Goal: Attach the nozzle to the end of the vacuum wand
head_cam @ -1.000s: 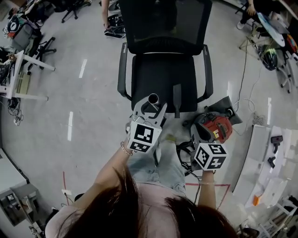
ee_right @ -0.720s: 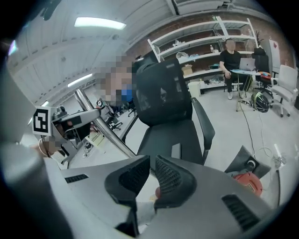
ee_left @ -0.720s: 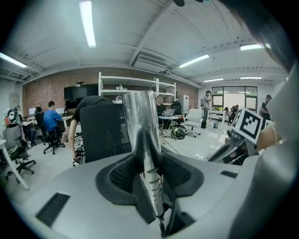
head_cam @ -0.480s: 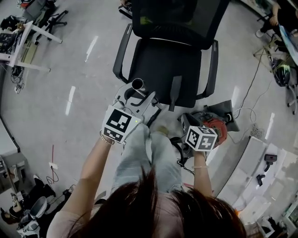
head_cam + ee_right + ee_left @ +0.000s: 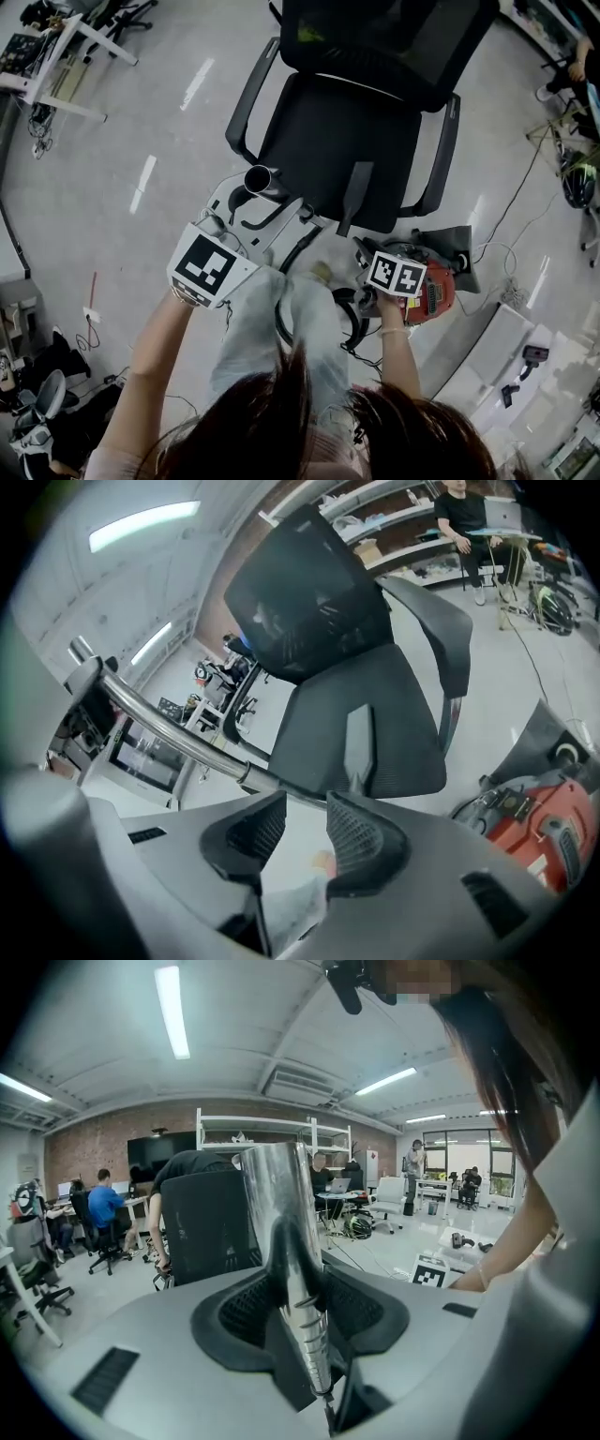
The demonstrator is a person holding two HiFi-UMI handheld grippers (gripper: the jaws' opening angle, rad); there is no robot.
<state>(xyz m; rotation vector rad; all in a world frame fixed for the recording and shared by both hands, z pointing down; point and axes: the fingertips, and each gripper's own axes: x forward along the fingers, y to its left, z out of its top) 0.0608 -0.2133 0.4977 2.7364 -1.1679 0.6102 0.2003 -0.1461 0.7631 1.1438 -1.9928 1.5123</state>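
While in L fingers (image 5: 246, 1309): 1 wand (image 5: 281, 1206)

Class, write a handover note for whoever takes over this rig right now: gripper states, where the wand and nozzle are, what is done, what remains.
Left gripper: shut on the vacuum wand.
Right gripper: empty, jaws apart, just been opening.
Nozzle: lying loose on the chair seat.
Done: wand held. Left: pick up the nozzle, push it onto the wand's open end.
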